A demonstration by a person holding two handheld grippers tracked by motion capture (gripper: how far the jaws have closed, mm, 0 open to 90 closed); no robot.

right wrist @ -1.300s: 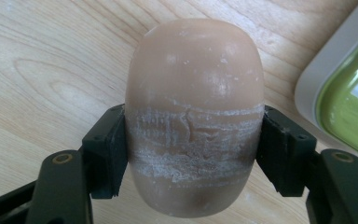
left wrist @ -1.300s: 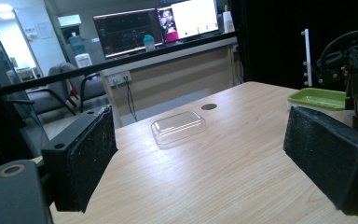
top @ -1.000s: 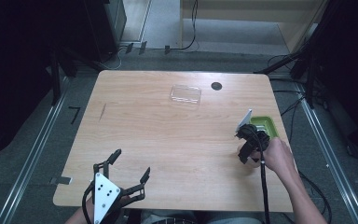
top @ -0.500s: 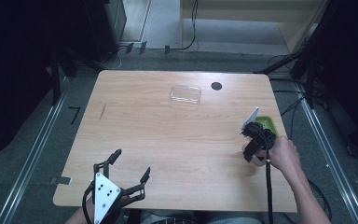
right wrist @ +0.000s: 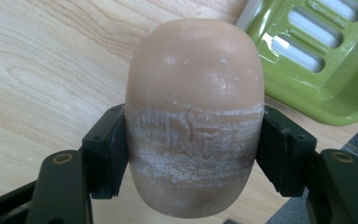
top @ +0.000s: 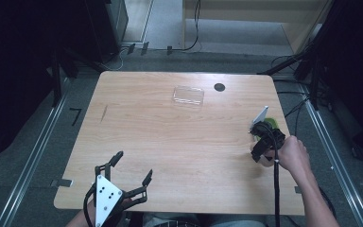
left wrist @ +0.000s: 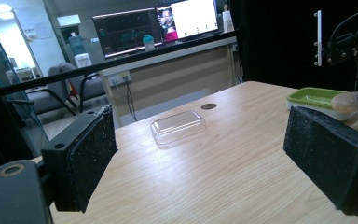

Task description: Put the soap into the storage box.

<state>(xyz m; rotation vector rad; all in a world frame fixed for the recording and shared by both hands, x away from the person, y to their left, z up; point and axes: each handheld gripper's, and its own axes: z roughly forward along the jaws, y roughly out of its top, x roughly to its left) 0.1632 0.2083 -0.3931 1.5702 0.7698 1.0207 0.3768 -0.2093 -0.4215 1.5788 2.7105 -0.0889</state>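
A light wooden table [top: 170,142] carries the scene. Near its front edge, the left gripper [top: 130,177] hovers with its jaws spread wide, nothing between them. A clear plastic lid [top: 188,95] lies toward the table's far side, well apart from both grippers. At the table's right edge sits a green soap dish [right wrist: 326,60] — just beside it, the right gripper [right wrist: 193,154] clamps a beige soap bar [right wrist: 193,107] above the wood.

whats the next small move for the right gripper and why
Probably carry the soap over the green dish and lower it in. The right gripper is shut on the soap, which is over bare table, and the dish sits empty right beside it.
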